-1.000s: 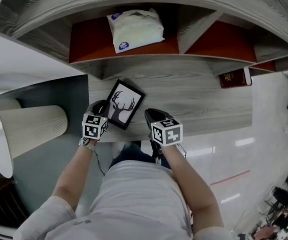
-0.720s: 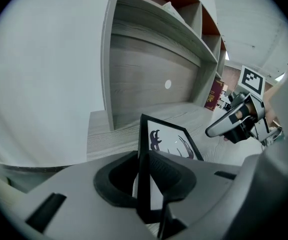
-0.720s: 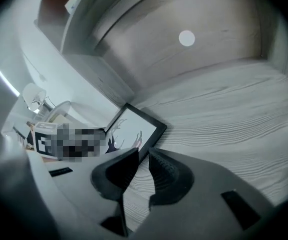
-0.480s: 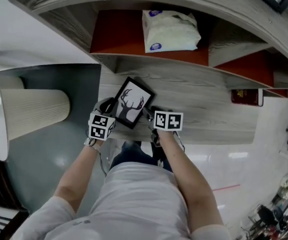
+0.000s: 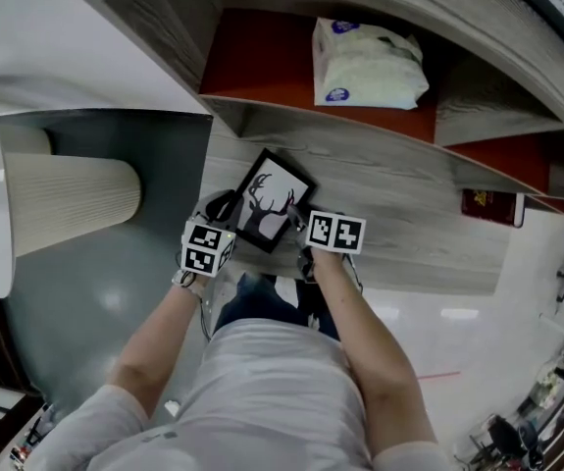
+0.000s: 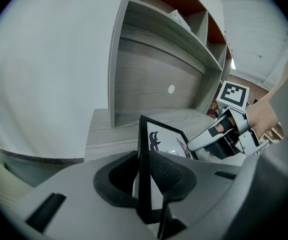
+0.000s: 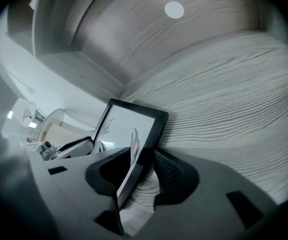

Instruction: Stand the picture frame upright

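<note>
A black picture frame with a deer print is tilted up off the grey wooden desk, near its front edge. My left gripper is shut on its left edge; in the left gripper view that edge runs straight between the pads. My right gripper is at the frame's right edge. Its jaws are closing, and the lower corner of the frame lies between them with a little gap still showing at the pads. The frame's back is hidden.
A shelf unit rises behind the desk, with a white tissue pack on its red-backed shelf. A red booklet lies at the desk's right end. A ribbed lamp shade stands to the left, over grey floor.
My right gripper has moved left from beside the frame onto its right edge and opened around it. The left gripper has kept its hold, and the frame is tipped up a little more.
</note>
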`<state>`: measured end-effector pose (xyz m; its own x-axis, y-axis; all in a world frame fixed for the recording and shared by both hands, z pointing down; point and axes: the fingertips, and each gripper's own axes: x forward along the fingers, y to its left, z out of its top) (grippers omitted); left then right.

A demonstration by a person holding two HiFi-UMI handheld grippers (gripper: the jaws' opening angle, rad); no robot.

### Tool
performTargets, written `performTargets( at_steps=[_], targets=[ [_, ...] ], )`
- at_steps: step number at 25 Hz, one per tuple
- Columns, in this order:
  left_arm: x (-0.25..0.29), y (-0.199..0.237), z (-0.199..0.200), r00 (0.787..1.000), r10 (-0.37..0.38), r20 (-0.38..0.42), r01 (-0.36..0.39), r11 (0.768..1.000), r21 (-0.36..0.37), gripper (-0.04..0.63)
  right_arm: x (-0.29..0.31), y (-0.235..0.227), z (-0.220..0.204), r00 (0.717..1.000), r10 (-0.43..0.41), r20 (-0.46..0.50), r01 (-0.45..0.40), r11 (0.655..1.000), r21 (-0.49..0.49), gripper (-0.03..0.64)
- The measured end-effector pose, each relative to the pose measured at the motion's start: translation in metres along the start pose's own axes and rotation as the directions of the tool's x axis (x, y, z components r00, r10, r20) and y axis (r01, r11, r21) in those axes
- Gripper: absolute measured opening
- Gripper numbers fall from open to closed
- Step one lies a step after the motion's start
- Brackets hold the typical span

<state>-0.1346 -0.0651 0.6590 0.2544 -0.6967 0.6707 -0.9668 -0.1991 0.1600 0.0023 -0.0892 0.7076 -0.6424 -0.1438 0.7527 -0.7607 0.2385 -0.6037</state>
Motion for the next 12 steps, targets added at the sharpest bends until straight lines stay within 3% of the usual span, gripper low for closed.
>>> performTargets(
  at_steps=[5,12],
  targets=[
    [0.000,0.001,-0.001,1.000,0.006,0.018,-0.005,0.999,-0.044,0.078,-0.003,-0.002,0.003,1.000,0.001,0.012,-0.001,0.998,-0.058,0.115],
    [0.010,0.002,0.006,0.998,0.008,0.069,0.000,0.993,-0.115,0.078,-0.016,0.002,0.032,0.997,0.027,0.074,-0.014,0.985,-0.170,0.114]
  ],
)
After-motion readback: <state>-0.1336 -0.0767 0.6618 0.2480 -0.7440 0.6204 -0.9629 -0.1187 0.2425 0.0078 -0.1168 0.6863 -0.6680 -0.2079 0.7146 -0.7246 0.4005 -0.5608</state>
